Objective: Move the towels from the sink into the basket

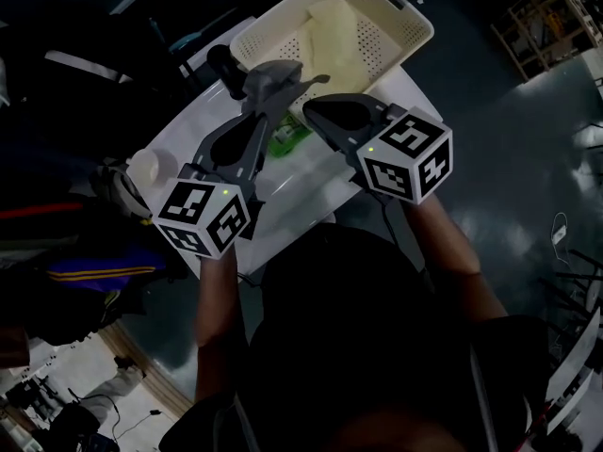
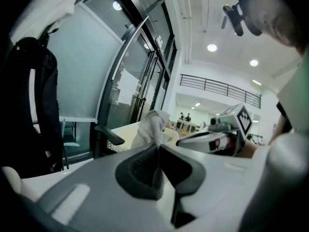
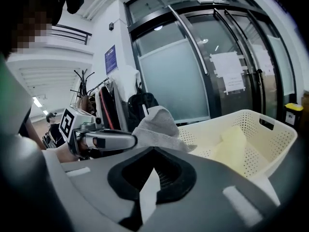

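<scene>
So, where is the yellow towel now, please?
In the head view, the yellow towel lies inside the white basket, top centre, just past the grey towel.

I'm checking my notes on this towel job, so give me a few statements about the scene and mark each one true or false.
1. A pale yellow towel lies in the basket. True.
2. The left gripper has its jaws wide apart. False: they are shut on the grey towel.
3. The basket is dark blue. False: it is cream, with perforated walls.
4. The grey towel is held up above the white table. True.
</scene>
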A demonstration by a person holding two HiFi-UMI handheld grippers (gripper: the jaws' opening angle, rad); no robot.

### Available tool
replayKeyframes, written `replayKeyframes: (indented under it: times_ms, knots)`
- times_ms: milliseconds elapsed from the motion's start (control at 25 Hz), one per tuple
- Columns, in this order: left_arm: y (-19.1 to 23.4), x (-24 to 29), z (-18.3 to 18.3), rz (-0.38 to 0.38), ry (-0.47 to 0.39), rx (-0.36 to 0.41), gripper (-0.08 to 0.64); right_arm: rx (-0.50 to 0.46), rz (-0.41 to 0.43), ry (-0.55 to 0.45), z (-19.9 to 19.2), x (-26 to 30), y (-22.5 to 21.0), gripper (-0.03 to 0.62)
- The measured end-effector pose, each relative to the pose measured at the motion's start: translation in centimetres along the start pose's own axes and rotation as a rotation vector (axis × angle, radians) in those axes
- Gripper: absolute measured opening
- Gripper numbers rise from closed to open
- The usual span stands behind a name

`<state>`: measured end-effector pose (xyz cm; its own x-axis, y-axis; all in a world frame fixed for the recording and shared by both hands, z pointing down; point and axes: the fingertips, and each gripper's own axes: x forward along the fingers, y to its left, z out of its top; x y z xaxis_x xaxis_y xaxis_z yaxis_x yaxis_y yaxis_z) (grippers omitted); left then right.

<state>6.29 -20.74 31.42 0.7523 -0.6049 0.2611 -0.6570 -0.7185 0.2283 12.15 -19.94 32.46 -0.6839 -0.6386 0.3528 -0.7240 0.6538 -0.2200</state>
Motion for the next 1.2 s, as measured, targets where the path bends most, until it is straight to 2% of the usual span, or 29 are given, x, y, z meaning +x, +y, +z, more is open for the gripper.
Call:
replayKeyframes:
  times_ms: [600,800,1200]
  knots:
    - [-4.1,7.4,3.1,-0.110,-0.017,0.065,0.017,0.066,-0.179,-0.047,-0.4,-5.6,-8.1,0.000]
    - [-5.2,10.2,3.8,-0.134,-0.010,0.088,0.018,0.087,-0.199,-0.053,-0.9,-6.5,-10.0,0.000]
    - [-5.0,14.5,3.3,-0.119,0.058,0.136,0.018,0.126,-0.230,-0.064,-1.3,-7.7,-12.7,0.000]
